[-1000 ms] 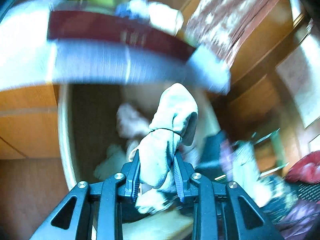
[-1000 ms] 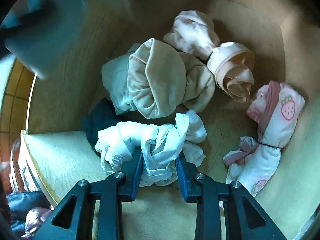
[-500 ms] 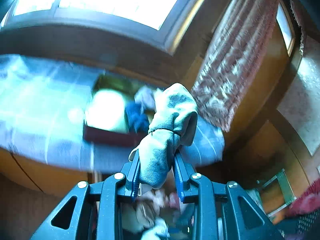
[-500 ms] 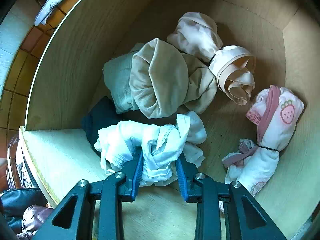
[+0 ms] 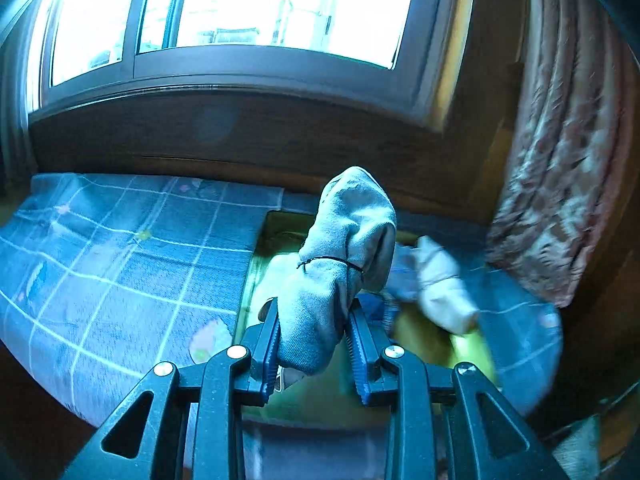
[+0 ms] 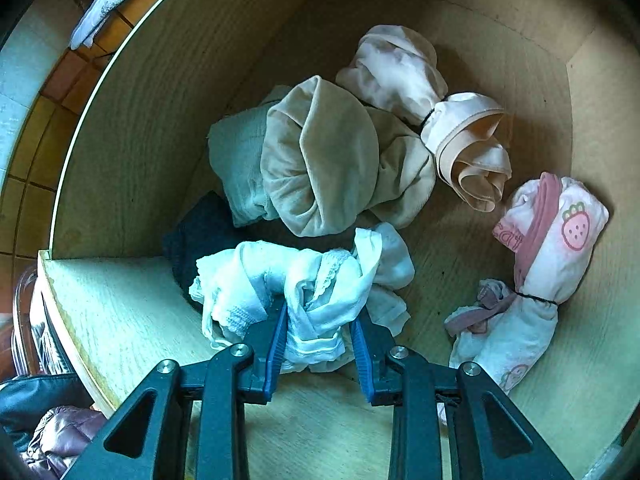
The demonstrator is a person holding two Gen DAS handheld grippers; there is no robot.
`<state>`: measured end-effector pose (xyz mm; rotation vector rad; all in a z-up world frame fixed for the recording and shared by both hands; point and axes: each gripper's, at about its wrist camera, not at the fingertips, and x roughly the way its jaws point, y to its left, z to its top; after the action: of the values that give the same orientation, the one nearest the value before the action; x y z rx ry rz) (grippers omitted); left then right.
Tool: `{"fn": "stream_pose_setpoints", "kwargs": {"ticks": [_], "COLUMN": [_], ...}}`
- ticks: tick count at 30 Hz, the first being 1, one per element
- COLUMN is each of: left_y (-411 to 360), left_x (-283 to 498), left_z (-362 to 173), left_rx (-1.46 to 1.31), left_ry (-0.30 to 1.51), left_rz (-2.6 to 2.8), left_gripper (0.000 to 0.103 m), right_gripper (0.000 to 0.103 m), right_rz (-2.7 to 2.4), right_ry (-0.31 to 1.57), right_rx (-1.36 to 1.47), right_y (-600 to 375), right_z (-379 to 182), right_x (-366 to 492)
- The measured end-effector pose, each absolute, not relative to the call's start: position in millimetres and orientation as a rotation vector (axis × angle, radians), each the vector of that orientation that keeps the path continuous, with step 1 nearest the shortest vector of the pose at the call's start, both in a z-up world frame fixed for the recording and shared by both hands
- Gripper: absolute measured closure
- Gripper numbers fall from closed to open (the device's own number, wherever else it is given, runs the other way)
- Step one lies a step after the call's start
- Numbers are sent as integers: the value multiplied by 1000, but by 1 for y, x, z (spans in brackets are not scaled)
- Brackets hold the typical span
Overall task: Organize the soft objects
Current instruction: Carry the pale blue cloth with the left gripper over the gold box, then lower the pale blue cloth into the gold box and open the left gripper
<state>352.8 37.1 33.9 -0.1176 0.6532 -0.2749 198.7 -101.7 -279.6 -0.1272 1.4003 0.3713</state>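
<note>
Here left gripper [image 5: 314, 344] clamps grey bundle [image 5: 340, 264]; right gripper [image 6: 320, 344] clamps white bundle [image 6: 308, 292].

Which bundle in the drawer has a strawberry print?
The pink-and-white bundle at the drawer's right side, tied with a black band; the others are plain.

A home bedroom: window [image 5: 256, 4] across the top, patterned curtain [image 5: 560, 160] at right, checked bedcover [image 5: 120, 264] lower left
</note>
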Motion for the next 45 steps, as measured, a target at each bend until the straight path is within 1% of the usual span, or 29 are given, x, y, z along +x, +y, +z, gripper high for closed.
{"fn": "stream_pose_setpoints", "kwargs": {"ticks": [6, 11, 19, 22, 26, 35, 40, 45], "left_y": [9, 1, -1, 3, 9, 21, 32, 48], "left_x": [407, 441, 478, 480, 474, 434, 394, 345], "left_z": [6, -16, -42, -41, -42, -13, 1, -5], "left_rx": [-13, 25, 25, 1, -14, -68, -93, -138], "left_ry": [708, 762, 848, 835, 816, 712, 653, 639], "left_rz": [-186, -145, -139, -144, -151, -171, -202, -242], "left_gripper": [73, 72, 68, 63, 61, 57, 55, 54], "right_gripper": [73, 73, 73, 73, 73, 73, 73, 74], "right_rz": [369, 374, 373, 373, 370, 359, 360, 362], "right_ry": [1402, 1409, 1427, 1438, 1443, 1439, 1433, 1428], "right_rx": [-127, -123, -119, -122, -131, -144, -166, -181], "right_y": [-100, -103, -102, -101, -99, -99, -98, -95], "right_z": [-279, -280, -283, -284, -285, -286, -284, -284], "right_x": [197, 197, 200, 201, 204, 202, 200, 198]}}
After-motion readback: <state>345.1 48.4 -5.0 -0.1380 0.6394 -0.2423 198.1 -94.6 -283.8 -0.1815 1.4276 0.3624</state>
